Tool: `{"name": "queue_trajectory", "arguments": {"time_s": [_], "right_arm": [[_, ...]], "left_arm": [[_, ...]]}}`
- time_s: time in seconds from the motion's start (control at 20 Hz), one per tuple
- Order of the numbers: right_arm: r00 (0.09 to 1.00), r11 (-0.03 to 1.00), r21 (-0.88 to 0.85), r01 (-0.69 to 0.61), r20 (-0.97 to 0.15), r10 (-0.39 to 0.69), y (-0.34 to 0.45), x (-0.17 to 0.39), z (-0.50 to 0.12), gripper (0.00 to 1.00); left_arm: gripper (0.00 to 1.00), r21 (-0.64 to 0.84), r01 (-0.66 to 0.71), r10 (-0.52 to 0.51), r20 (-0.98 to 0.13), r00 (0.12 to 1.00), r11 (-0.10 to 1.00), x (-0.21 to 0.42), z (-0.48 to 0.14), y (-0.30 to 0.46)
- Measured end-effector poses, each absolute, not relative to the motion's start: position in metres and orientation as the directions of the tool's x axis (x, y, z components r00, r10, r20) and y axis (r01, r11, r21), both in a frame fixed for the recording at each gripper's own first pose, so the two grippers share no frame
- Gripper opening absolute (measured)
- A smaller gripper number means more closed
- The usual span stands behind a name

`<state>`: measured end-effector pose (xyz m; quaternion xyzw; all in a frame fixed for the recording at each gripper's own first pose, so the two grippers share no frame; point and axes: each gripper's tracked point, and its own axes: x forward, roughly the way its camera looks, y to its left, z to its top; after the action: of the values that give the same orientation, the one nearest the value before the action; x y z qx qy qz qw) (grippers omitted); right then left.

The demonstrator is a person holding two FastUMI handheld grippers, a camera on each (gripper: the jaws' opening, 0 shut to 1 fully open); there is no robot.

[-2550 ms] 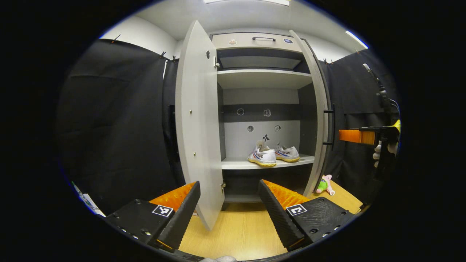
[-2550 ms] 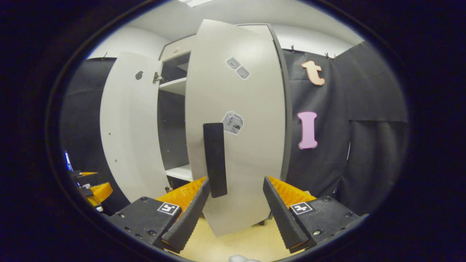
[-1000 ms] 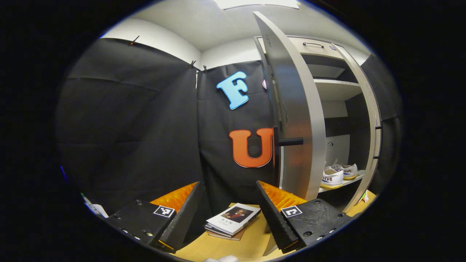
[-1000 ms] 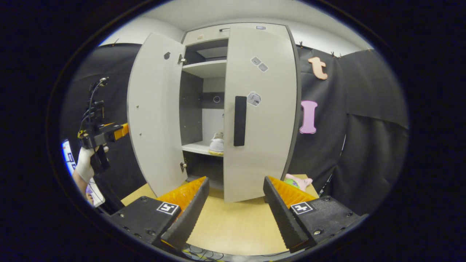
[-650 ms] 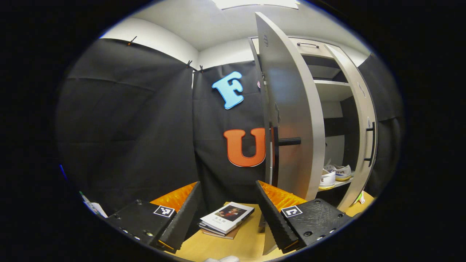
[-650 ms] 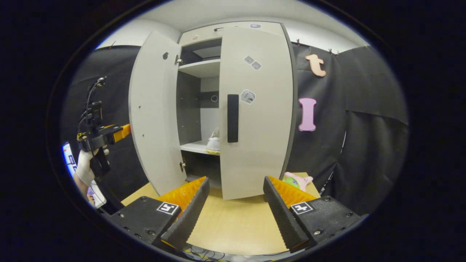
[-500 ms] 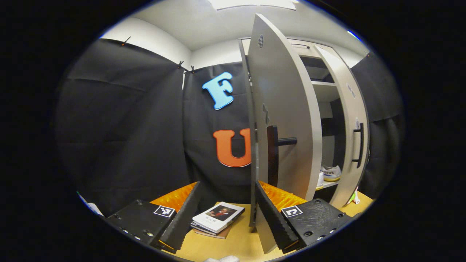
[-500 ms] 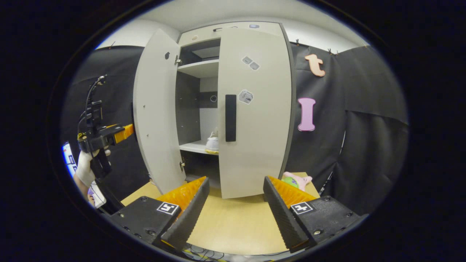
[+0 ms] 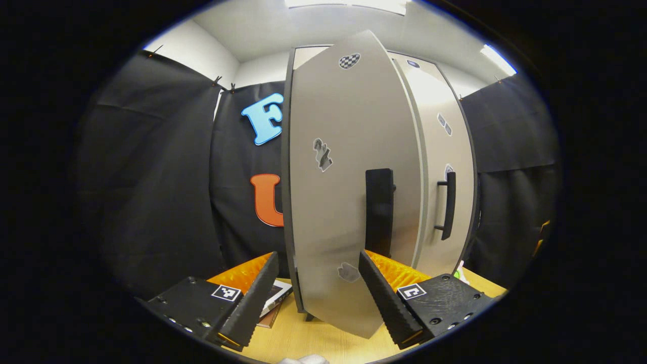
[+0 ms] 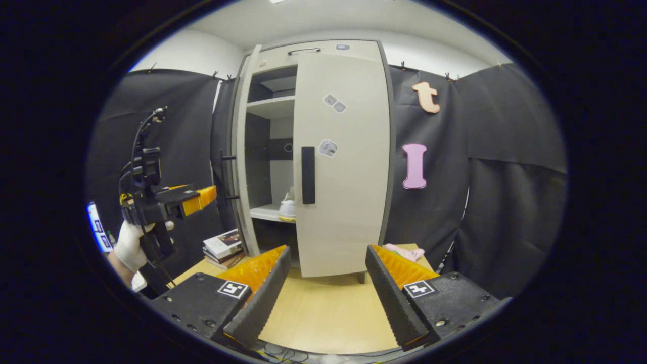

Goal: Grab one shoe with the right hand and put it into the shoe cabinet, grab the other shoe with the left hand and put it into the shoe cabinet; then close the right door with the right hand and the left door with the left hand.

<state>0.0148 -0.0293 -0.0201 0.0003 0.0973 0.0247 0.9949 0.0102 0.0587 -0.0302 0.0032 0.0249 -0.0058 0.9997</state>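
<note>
While its two black fingers stood wide apart and held nothing, the left gripper [image 9: 317, 290] faced the outer side of the left door [image 9: 349, 192], with the lower edge of that door between the fingers; whether either finger touched it could not be told. A black handle [image 9: 379, 211] ran upright on the door just above the right finger [image 9: 384, 303], and a few small stickers showed on the panel. Beyond it the right door [image 9: 445, 172] lay flat to the shoe cabinet with its own handle [image 9: 447, 205]. A stack of books [image 9: 273, 298] lay on the wooden table [image 9: 313, 338] beside the left finger.

The right gripper [image 10: 326, 288] also had its fingers spread and empty, well back from the cabinet [image 10: 313, 156] over the bare table. From there the right door looked closed, while the left door [image 10: 241, 151] stood edge-on and open, the left gripper [image 10: 194, 198] in a gloved hand [image 10: 130, 245] near its handle. Through the gap one white shoe [image 10: 287, 207] sat on the lower shelf [image 10: 270, 214]. A pink soft toy [image 10: 404, 251] lay by the cabinet's foot.
</note>
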Motion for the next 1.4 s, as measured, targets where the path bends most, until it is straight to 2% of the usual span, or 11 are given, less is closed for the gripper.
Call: {"name": "queue_trajectory", "arguments": {"time_s": [0.05,0.25,0.5,0.55,0.7,0.75,0.85,0.95,1.0,1.35,1.4], "right_arm": [[0.981,0.999,0.010,-0.049,-0.188,0.050,-0.030,0.013,-0.018,0.97],[0.982,0.999,0.005,-0.041,-0.186,0.041,-0.034,0.010,-0.016,0.97],[0.986,1.000,0.021,-0.019,-0.165,0.022,-0.031,0.003,-0.007,0.94],[0.987,0.999,0.026,-0.019,-0.157,0.023,-0.030,0.002,-0.005,0.94],[0.991,0.999,0.049,-0.003,-0.137,0.009,-0.028,-0.004,0.004,0.94],[0.991,0.998,0.061,0.004,-0.131,0.004,-0.026,-0.006,0.006,0.94],[0.993,0.997,0.077,0.016,-0.121,-0.006,-0.024,-0.010,0.010,0.98],[0.994,0.996,0.091,0.010,-0.113,0.000,-0.019,-0.011,0.012,0.94],[0.993,0.995,0.097,0.003,-0.116,0.008,-0.016,-0.010,0.010,0.94],[0.995,0.996,0.077,-0.038,-0.090,0.045,0.003,-0.013,0.018,0.97],[0.995,0.997,0.071,-0.038,-0.092,0.045,0.004,-0.014,0.018,0.97]], "left_arm": [[1.00,0.013,0.014,-0.014,-0.048,0.999,1.000,0.007,-0.030,0.057],[0.96,0.003,0.024,-0.023,-0.055,0.998,1.000,-0.013,-0.029,0.052],[1.00,0.009,0.020,-0.019,-0.058,0.998,1.000,-0.048,-0.024,0.052],[0.96,0.010,0.019,-0.018,-0.063,0.998,1.000,-0.056,-0.024,0.051],[0.96,-0.001,0.036,-0.036,-0.086,0.996,0.999,-0.080,-0.024,0.048],[1.00,0.003,0.025,-0.025,-0.090,0.996,1.000,-0.088,-0.021,0.053],[0.96,0.010,0.003,-0.002,-0.096,0.995,1.000,-0.103,-0.018,0.061],[1.00,0.012,-0.001,0.002,-0.096,0.995,1.000,-0.118,-0.018,0.062],[0.96,0.017,-0.002,0.004,-0.101,0.995,1.000,-0.123,-0.020,0.062],[0.96,0.026,-0.022,0.025,-0.097,0.995,0.999,-0.146,-0.016,0.071],[1.00,0.017,-0.020,0.022,-0.095,0.995,1.000,-0.147,-0.015,0.069]]}}
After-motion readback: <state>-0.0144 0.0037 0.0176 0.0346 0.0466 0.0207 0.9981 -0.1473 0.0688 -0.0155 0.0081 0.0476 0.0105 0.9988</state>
